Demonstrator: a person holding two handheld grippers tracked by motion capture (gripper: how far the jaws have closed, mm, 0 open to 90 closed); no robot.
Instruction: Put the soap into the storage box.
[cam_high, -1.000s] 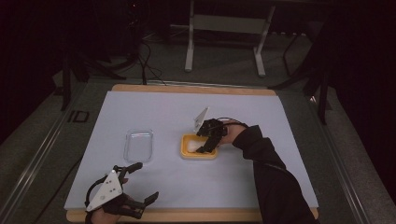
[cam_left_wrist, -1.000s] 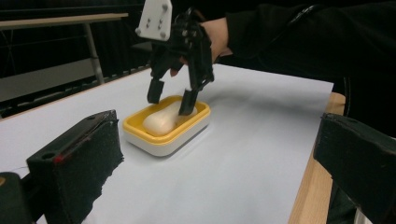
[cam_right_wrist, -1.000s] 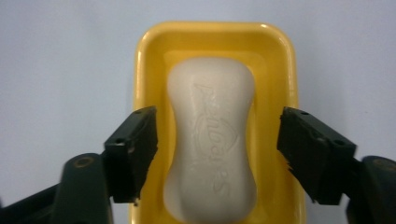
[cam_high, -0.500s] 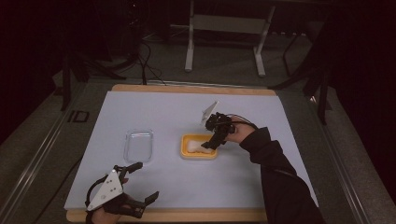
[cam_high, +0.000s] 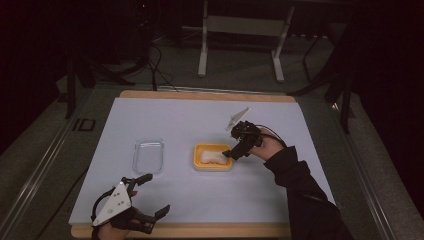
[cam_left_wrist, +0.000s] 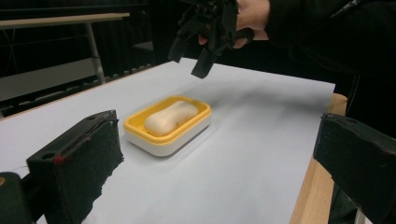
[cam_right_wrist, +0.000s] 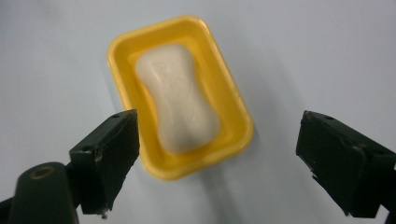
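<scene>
A yellow soap dish (cam_high: 214, 168) stands mid-table with a white bar of soap (cam_high: 210, 157) lying in it. My right gripper (cam_high: 231, 153) hovers just right of the dish, open and empty. In the right gripper view the soap (cam_right_wrist: 180, 102) and dish (cam_right_wrist: 239, 112) lie below and ahead of the spread jaws. At the table's front left my left gripper (cam_high: 154, 195) rests open, holding nothing. The left gripper view looks across at the dish (cam_left_wrist: 140, 131), the soap (cam_left_wrist: 170, 117) and the right gripper (cam_left_wrist: 198, 53) above them.
A clear plastic lid (cam_high: 149, 155) lies flat left of the dish. White paper (cam_high: 280, 195) covers the table, with a wooden edge (cam_high: 200, 231) at the front. A white stand (cam_high: 240, 30) is on the floor beyond the table.
My right gripper has lifted off the dish and drawn back to the right, leaving the soap in the dish. The left gripper has stayed put.
</scene>
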